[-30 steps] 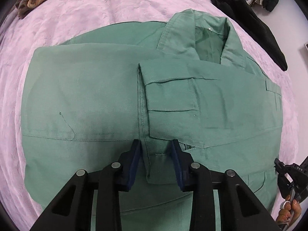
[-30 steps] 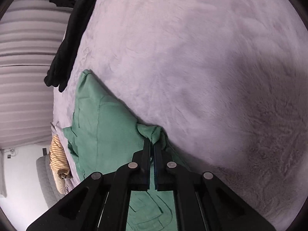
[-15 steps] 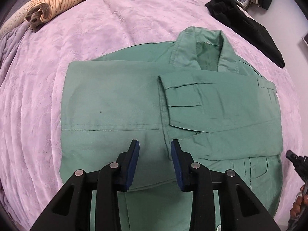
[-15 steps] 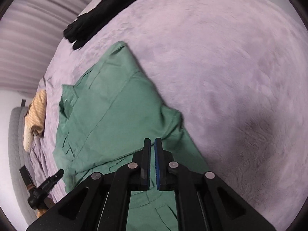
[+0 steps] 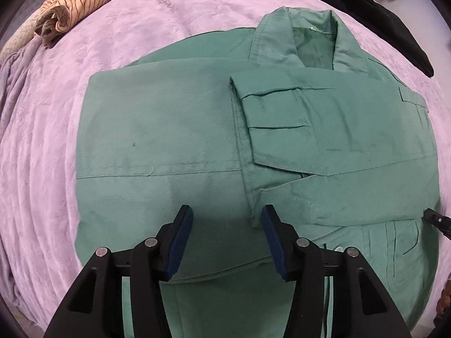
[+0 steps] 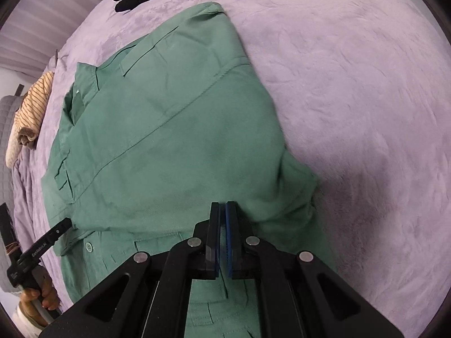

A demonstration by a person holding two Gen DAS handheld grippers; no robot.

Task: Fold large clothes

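Green jacket [image 5: 174,146] lies flat on the lilac blanket [image 5: 42,129], collar [image 5: 298,36] toward 12 o'clock in the left wrist view. Both sleeves are folded across the chest; a cuffed sleeve end [image 5: 251,197] points toward 6 o'clock. A flap pocket sits on the upper sleeve.

Left gripper [image 5: 227,226]: jaws have just been opening and stand spread above the cloth, pads clear of it, the cuff edge just inside the right pad. Right gripper [image 6: 222,219]: pads pressed together, nothing visibly pinched.

Left wrist view alone shows the open collar lining. Right wrist view alone shows a pale button [image 6: 89,246] at 8 o'clock and the jacket's bunched right edge. Striped cloth [image 5: 84,2] lies at 11 o'clock, black clothes [image 5: 366,8] at 1 o'clock.

There is white lettering on the left gripper in the right view, too small to read.
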